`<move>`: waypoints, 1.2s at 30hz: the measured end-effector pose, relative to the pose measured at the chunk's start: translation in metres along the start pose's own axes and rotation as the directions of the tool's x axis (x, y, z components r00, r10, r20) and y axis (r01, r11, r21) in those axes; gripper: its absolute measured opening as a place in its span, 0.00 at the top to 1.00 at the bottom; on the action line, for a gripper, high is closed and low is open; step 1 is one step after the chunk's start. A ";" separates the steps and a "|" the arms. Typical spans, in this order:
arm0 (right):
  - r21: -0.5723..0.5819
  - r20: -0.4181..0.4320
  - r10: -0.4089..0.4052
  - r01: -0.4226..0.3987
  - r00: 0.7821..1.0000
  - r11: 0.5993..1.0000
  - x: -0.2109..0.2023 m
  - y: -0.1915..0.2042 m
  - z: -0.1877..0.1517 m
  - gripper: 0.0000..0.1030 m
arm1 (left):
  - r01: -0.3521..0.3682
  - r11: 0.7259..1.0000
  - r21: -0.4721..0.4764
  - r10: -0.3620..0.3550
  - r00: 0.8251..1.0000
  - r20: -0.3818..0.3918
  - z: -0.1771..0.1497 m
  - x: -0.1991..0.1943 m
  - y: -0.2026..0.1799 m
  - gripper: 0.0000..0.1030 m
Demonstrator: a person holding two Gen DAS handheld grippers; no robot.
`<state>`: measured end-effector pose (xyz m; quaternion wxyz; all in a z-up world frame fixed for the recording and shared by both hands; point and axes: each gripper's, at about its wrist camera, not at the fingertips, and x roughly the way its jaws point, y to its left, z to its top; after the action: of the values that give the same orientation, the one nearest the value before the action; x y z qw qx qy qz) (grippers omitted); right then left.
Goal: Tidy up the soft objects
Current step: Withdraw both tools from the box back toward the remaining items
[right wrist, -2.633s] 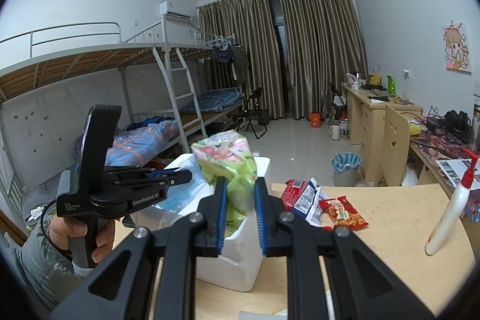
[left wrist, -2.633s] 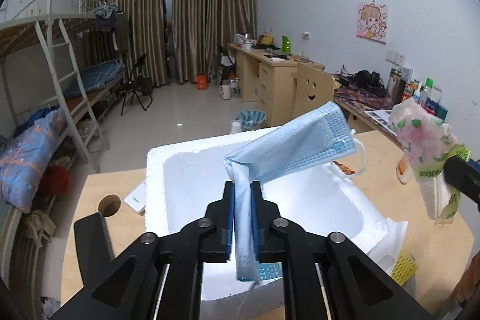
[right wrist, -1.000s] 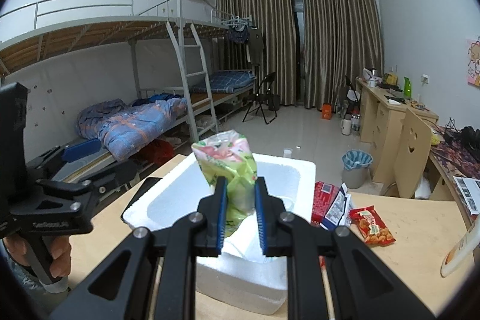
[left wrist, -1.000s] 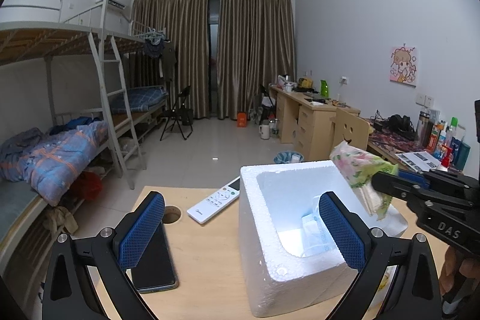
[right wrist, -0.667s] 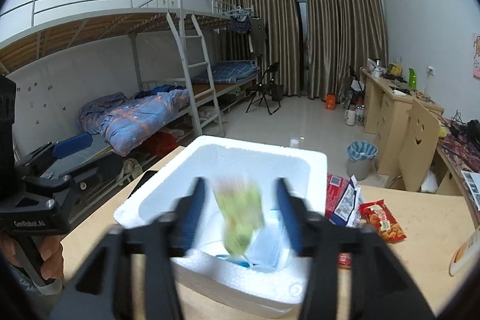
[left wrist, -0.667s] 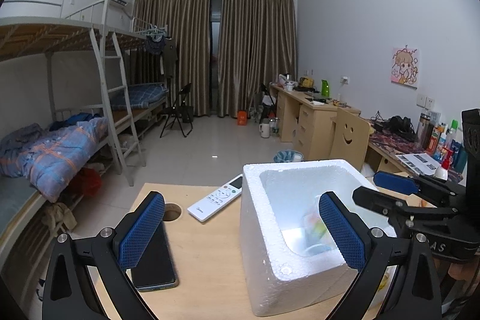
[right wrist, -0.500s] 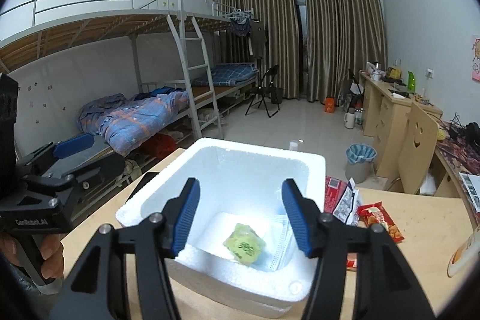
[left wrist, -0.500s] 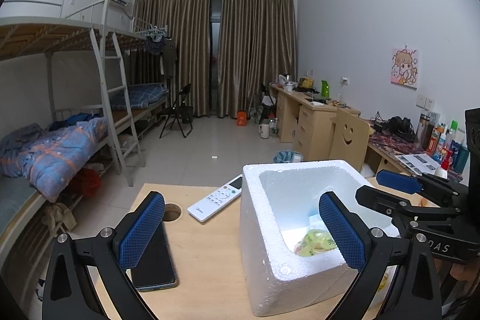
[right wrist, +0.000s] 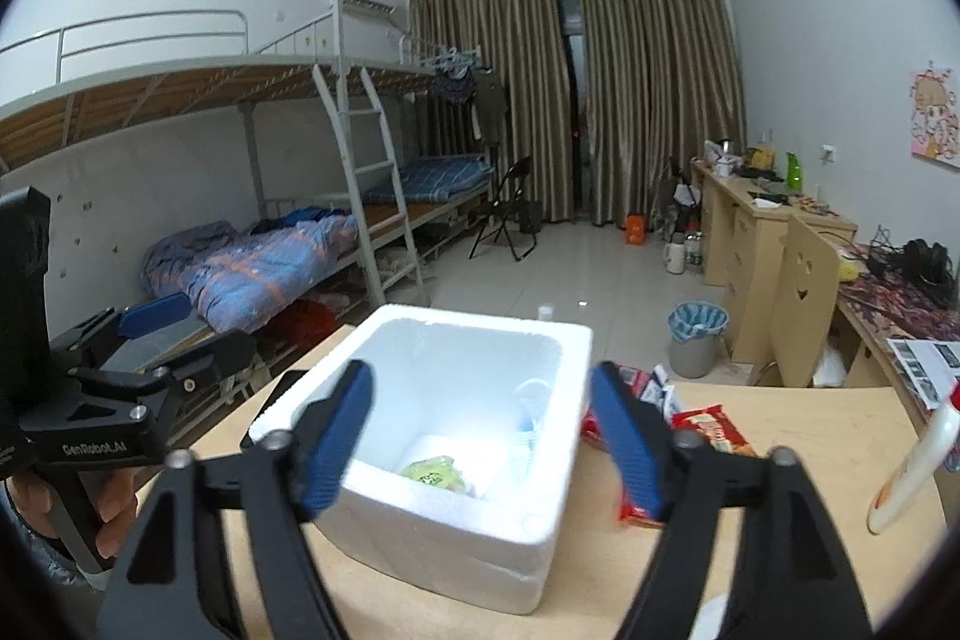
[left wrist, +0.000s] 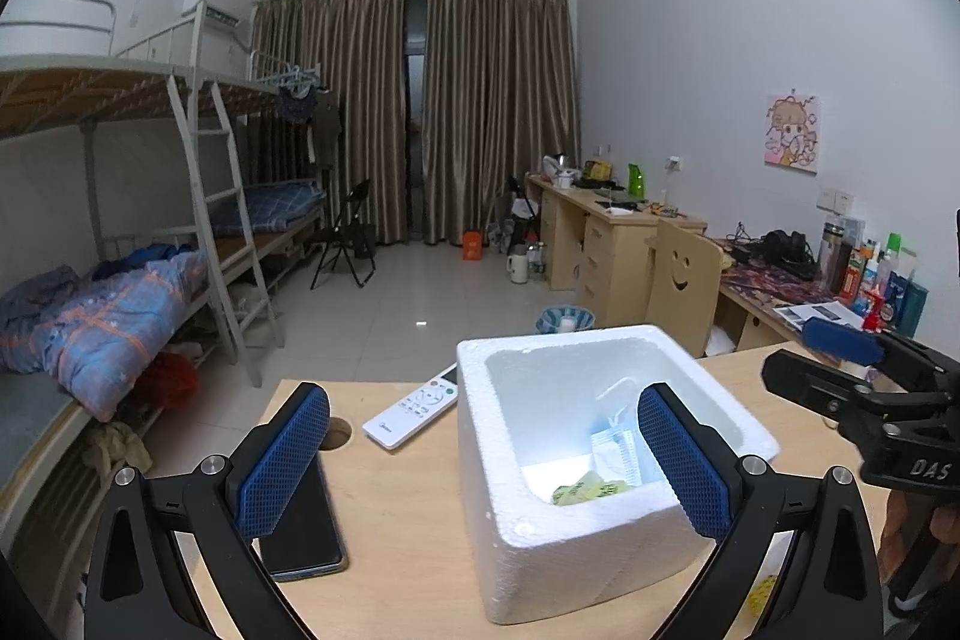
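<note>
A white foam box stands on the wooden table. Inside it lie a green flowered tissue pack and a blue face mask leaning on the box's wall. My left gripper is open and empty, above the table at the box's left side. My right gripper is open and empty, held above the box. Each gripper shows in the other's view, the right and the left.
A white remote and a black phone lie left of the box, near a round cable hole. Red snack packets lie right of the box. A white bottle stands at the right edge.
My left gripper let the blue mask fall into the box and opened. My right gripper then opened and dropped the tissue pack into the box, and has spread wider.
</note>
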<state>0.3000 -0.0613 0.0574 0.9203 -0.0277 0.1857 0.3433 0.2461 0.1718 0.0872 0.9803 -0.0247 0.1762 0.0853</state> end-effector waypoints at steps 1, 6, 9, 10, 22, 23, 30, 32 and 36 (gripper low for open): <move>0.011 0.013 -0.001 0.001 1.000 1.000 -0.005 -0.002 0.000 0.10 | 0.004 1.000 0.004 -0.004 1.000 0.004 0.000 -0.003 -0.002 0.00; 0.025 0.050 -0.026 0.025 0.998 0.999 -0.028 -0.009 0.000 0.02 | 0.016 1.000 0.003 -0.016 1.000 0.016 0.002 -0.020 -0.013 0.00; 0.027 0.068 -0.036 0.034 0.997 0.999 -0.042 -0.011 0.000 0.00 | 0.026 1.000 0.003 -0.026 0.999 0.025 0.001 -0.032 -0.020 0.00; 0.027 0.076 -0.039 0.037 0.996 0.999 -0.046 -0.011 0.000 0.00 | 0.031 1.000 0.003 -0.031 0.999 0.027 0.001 -0.036 -0.022 0.00; 0.024 0.119 -0.069 0.066 0.991 0.998 -0.099 -0.013 -0.007 0.00 | 0.066 0.997 0.039 -0.068 0.996 0.061 0.004 -0.084 -0.057 0.00; 0.027 0.122 -0.072 0.069 0.990 0.997 -0.103 -0.013 -0.009 0.00 | 0.068 0.997 0.040 -0.070 0.995 0.064 0.004 -0.088 -0.060 0.00; 0.030 0.163 -0.098 0.094 0.982 0.995 -0.138 -0.013 -0.019 0.00 | 0.090 0.994 0.056 -0.096 0.991 0.098 -0.001 -0.121 -0.077 0.00; 0.031 0.175 -0.105 0.101 0.979 0.994 -0.147 -0.012 -0.022 0.00 | 0.101 0.993 0.057 -0.106 0.989 0.105 -0.003 -0.130 -0.080 0.00; 0.028 0.191 -0.117 0.114 0.975 0.993 -0.161 -0.010 -0.030 0.00 | 0.104 0.993 0.061 -0.110 0.988 0.110 -0.008 -0.143 -0.086 0.00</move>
<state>0.1848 -0.1744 0.0867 0.9525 0.0023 0.0969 0.2887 0.1264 0.0635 0.1311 0.9922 -0.0024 0.1210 0.0290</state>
